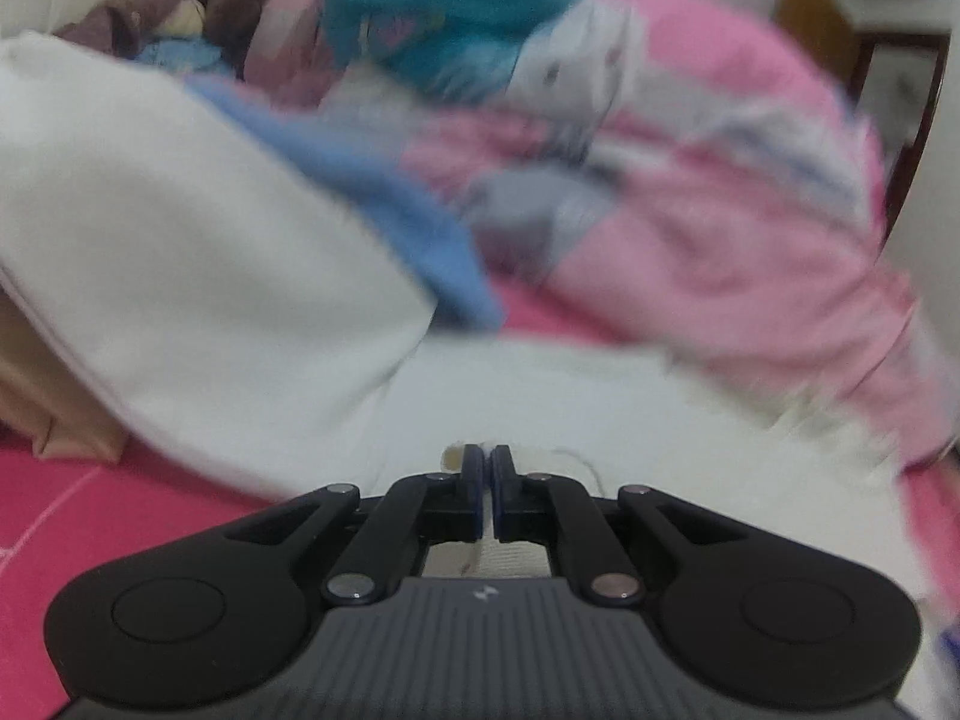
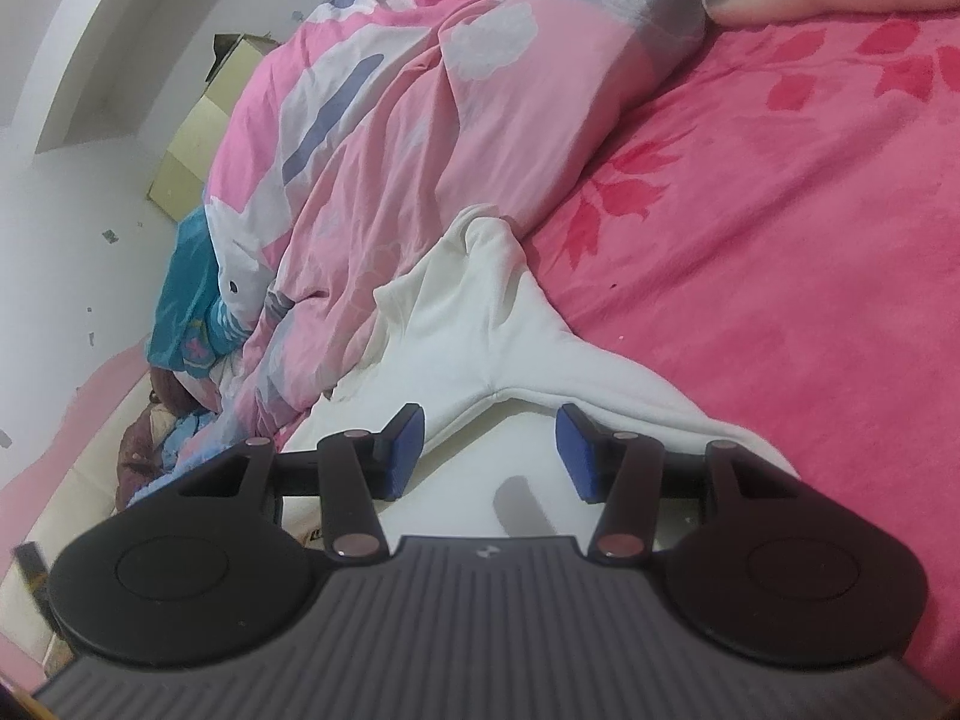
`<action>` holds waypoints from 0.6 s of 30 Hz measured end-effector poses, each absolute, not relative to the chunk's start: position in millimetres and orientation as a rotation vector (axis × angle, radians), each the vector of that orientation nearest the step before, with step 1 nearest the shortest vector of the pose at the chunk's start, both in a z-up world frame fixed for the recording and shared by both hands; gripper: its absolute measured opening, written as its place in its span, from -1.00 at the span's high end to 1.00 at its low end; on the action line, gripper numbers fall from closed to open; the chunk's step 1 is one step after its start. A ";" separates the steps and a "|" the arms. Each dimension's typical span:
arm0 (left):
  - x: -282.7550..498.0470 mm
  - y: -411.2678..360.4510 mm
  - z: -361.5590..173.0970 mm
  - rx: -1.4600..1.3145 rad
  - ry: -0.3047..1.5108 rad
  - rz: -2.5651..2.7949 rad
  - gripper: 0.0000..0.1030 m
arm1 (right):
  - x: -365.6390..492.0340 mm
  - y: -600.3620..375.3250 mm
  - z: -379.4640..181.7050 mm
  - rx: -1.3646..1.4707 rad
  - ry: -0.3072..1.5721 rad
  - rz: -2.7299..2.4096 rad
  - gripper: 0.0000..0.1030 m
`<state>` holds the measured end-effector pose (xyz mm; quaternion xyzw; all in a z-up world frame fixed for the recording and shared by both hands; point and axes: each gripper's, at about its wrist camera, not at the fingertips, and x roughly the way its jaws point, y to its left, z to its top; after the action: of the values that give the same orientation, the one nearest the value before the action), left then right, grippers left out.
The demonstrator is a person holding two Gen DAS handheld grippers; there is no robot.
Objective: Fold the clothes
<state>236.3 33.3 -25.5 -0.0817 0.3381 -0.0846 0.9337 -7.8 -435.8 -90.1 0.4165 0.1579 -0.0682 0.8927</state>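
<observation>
While the pink quilt [image 2: 420, 138] lay heaped beyond both sets of fingers, the white garment [image 2: 480, 324] sprawled barely folded, one part stretched ahead of the spread, empty right gripper [image 2: 489, 453], its fabric apparently pinched by the left gripper [image 1: 485, 468], so most folding remained.

so it's one white garment [image 2: 480, 324], one pink quilt [image 2: 384, 138], one teal cloth [image 2: 186, 294], one cardboard box [image 2: 198, 138], and two tools [image 1: 485, 459] [image 2: 489, 450]
</observation>
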 end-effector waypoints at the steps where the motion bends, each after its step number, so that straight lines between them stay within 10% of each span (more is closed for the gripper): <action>1: 240.2 32.8 -34.2 -0.152 0.719 -0.159 0.94 | -7.6 -435.3 -90.1 0.860 0.329 -0.140 0.06; 7: 252.0 31.4 -32.7 -0.125 0.771 -0.191 0.91 | -7.2 -434.5 -89.7 0.851 0.332 -0.138 0.05; 18: 248.6 56.0 -38.5 -0.172 0.789 -0.268 0.14 | -5.6 -424.6 -78.6 0.776 0.367 -0.153 0.02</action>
<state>248.6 56.0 -38.5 -0.0834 0.3826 -0.1299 0.9109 -5.6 -424.6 -78.6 0.3758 0.1777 -0.0739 0.9065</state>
